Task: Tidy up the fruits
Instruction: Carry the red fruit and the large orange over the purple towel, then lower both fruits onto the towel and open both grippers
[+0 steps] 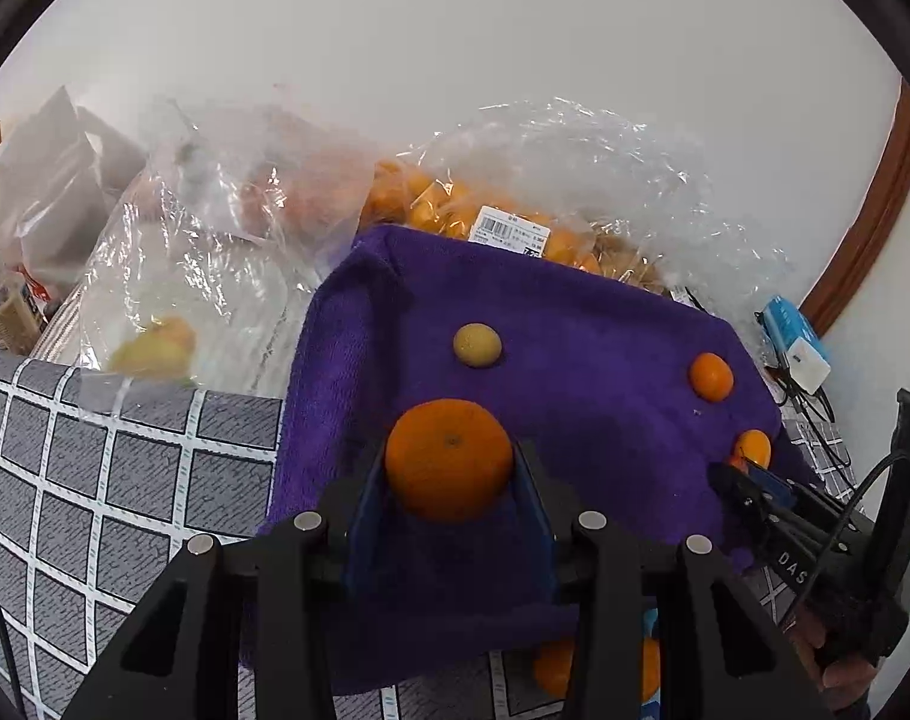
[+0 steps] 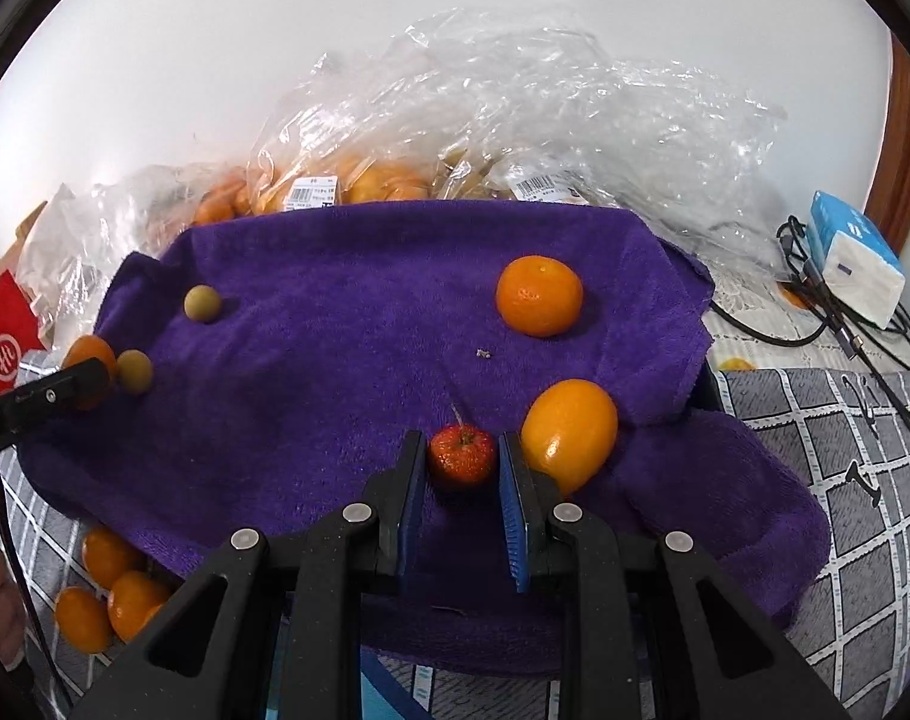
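Mandarin (image 1: 449, 459) clamped between left gripper (image 1: 449, 480) pads, over near edge of purple towel (image 1: 574, 312). Right gripper (image 2: 462, 462) jaws straddle small red fruit (image 2: 460, 455) on the towel, slight gaps, can't tell if gripping. Oval orange fruit (image 2: 568, 435) touches its right finger.

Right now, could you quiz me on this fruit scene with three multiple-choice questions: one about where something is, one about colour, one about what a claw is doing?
1. Where does the oval orange fruit lie?
A. beside the right gripper
B. inside a plastic bag
C. on the floor

2. What colour is the towel?
A. green
B. purple
C. white

3. What does the left gripper hold?
A. nothing
B. a bottle
C. an orange

Answers: A, it lies by the right finger; B, its pile is clearly purple; C, both fingers flank the orange.
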Available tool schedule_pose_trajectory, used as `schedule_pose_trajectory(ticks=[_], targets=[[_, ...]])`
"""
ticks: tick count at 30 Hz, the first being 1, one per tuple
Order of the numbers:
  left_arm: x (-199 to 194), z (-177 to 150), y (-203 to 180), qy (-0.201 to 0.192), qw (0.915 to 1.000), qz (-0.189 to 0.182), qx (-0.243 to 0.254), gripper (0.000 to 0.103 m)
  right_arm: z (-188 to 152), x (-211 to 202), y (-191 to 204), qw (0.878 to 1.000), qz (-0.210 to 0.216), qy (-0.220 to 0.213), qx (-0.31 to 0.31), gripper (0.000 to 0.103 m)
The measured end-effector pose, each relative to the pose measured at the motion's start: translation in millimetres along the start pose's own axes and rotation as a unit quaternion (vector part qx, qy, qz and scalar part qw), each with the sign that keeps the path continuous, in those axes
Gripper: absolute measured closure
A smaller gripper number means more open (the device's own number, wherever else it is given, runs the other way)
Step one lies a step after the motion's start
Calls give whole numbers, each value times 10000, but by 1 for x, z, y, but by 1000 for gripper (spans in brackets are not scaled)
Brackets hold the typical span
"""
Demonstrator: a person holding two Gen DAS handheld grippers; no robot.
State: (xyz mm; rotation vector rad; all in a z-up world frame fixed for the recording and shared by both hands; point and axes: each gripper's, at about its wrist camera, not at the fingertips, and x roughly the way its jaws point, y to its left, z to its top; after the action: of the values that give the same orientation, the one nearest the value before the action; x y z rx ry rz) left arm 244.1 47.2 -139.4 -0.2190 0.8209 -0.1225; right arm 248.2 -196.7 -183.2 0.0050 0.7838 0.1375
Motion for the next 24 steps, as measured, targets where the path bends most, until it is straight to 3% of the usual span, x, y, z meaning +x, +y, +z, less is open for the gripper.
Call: schedule_pose_trajectory(ticks=[9, 20, 24], targets=[[9, -3, -10, 5, 9995, 194, 249, 63, -2, 1, 0, 10000, -39, 23, -9, 79], [10, -2, -14, 37, 9993, 195, 305, 63, -1, -6, -3, 9999, 40, -39, 101, 63], [9, -2, -13, 63, 9994, 178, 288, 63, 0, -11, -2, 9999, 8, -117, 69, 62]])
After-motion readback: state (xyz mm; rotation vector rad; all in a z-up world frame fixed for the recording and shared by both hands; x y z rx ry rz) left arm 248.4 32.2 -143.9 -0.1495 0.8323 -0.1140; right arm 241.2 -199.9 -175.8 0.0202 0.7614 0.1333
